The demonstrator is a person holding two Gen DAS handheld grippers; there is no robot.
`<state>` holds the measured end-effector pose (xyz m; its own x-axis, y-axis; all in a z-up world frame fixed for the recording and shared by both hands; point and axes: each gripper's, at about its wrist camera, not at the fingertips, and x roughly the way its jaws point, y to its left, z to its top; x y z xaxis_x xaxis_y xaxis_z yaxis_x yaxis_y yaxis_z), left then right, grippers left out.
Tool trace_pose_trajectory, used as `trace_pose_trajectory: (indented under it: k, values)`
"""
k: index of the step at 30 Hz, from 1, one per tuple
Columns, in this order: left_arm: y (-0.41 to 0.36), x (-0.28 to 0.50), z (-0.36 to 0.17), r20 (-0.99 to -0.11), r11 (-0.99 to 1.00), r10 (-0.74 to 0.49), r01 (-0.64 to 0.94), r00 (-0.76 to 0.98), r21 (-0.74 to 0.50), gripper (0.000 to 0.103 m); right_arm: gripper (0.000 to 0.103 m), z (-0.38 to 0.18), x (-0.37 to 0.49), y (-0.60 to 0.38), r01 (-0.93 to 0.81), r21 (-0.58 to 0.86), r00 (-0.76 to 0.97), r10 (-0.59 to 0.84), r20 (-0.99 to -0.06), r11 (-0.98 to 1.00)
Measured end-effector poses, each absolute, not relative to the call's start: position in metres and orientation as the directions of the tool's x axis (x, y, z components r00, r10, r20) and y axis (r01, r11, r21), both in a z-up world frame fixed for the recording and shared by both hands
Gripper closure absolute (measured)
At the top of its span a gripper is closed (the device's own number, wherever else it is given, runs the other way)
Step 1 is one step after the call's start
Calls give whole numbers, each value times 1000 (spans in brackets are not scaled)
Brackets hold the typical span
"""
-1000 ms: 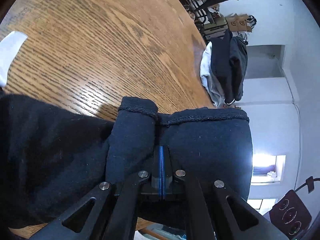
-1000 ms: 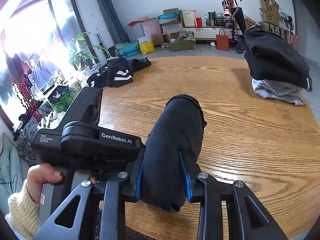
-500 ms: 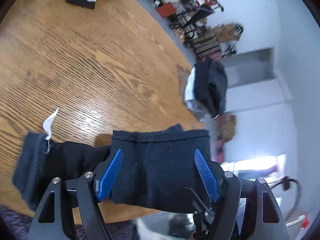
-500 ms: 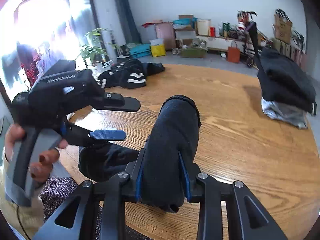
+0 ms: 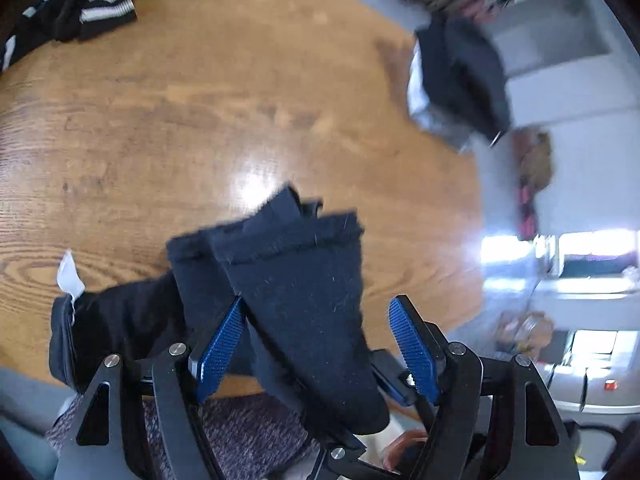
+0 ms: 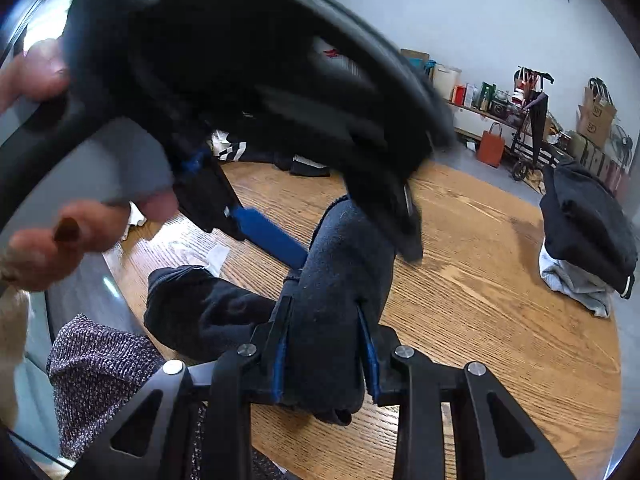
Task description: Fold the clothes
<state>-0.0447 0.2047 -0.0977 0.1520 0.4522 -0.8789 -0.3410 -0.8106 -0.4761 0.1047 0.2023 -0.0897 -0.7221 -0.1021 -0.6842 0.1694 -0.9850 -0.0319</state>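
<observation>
Presently the dark garment (image 6: 332,308) is clamped between the fingers of the right gripper (image 6: 326,354), whose blue pads press on both sides of a thick fold; the cloth's long axis runs from the clamp toward 12 o'clock in the right wrist view, ending in a hemmed edge above the wooden table (image 6: 500,320). A second portion of the same garment sags toward 9 o'clock, where it bunches near the table's near edge beside a white tag (image 5: 68,276). The left gripper (image 5: 316,344) stands with its fingers spread apart; the garment's folded end lies between the two blue pads (image 5: 218,350), close to the left-hand pad and clear of the right-hand one, so nothing is gripped there. In the right wrist view the left gripper's body crosses from 10 o'clock, blurred, its tips close to the garment's far hem. Judged from this, the left gripper is the nearer to the free hem, and the coming move turns on it closing on that hem at 12 o'clock. A stack of folded clothes (image 6: 584,236) rests at 3 o'clock, well apart; a striped garment (image 5: 96,8) lies at 11 o'clock in the left wrist view.
</observation>
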Motion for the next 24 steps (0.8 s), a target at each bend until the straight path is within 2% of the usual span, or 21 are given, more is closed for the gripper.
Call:
trace_pose_trajectory:
  k: [1,3,8,11,13,14,16,24]
  values:
    - [208,-45,-101,-893,-821,423,-351,154,-450,29,70,-90,104,202,170,-32,-722,-102,-684,-985]
    - [209,-47,-106,-908,-841,397,-343,136,-419,47,70,-92,104,203,169,-27,-722,-105,-684,-985]
    - [193,-51,-117,-858,-807,497,-295,133,-512,60,70,-96,104,206,166,-14,-722,-111,-683,-986]
    - [182,-53,-119,-827,-787,546,-257,130,-560,61,59,-98,105,208,158,9,-721,-122,-682,-987]
    - [171,-57,-121,-804,-775,581,-216,128,-594,61,45,-99,108,213,132,34,-725,-120,-679,-991]
    - [168,-58,-121,-796,-769,592,-206,127,-605,61,45,-100,109,217,122,54,-725,-126,-677,-991]
    - [163,-61,-122,-775,-755,620,-174,125,-632,61,34,-104,111,226,116,106,-720,-157,-676,-988]
    - [164,-65,-124,-627,-623,761,-84,168,-778,61,34,-135,104,230,92,116,-658,-148,-738,-989]
